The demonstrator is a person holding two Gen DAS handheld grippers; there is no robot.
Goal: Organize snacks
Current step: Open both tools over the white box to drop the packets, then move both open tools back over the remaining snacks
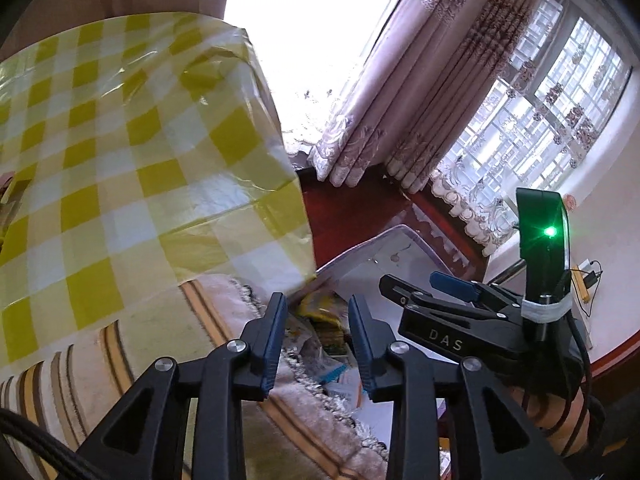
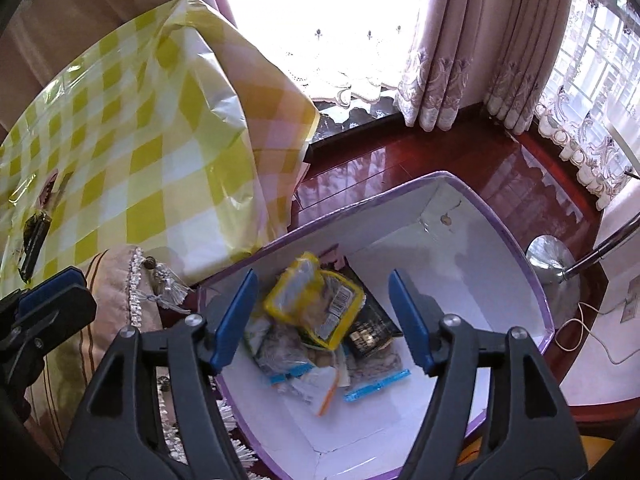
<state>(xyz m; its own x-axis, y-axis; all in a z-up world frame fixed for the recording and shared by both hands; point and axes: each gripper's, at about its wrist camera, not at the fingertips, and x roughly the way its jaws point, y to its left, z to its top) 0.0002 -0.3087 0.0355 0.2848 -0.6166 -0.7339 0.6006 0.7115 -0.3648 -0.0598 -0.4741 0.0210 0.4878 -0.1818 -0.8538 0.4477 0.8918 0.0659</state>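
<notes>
Polished red-brown wood floor [image 2: 460, 168] runs beneath a window hung with mauve embroidered curtains [image 2: 452, 52] and lace trim. To the left stands a bench covered by a glossy yellow-and-white checked cloth [image 2: 132, 128], its corner hanging down over a striped, tasselled fabric [image 2: 116, 280] beneath.

On the floor just beside the bench sits a white box with a purple rim [image 2: 536, 280]. Snack packets lie heaped in its near-left part: a yellow-edged packet [image 2: 316, 300] with a barcode label lies uppermost, a black packet [image 2: 370, 330] with pale print sits partly under it, and clear packets with blue strips [image 2: 376, 384] lie lower. Print on these packets is too blurred to read. A further dark packet [image 2: 34, 240] lies on the checked cloth at the far left.

Right gripper [image 2: 324, 316] hovers above the box, jaws spread wide, blue pads clear of the packets, nothing held.

Left gripper [image 1: 318, 340] is positioned over the bench edge, jaws parted with nothing between them; the heaped packets show beyond the gap. From the left wrist view the body of the other gripper appears at right, marked "DAS" [image 1: 446, 345], with a green indicator light [image 1: 550, 232] lit on an upright black module.

A chrome stand base [image 2: 554, 268] and a pale cable [image 2: 588, 328] lie on the floor at right.
</notes>
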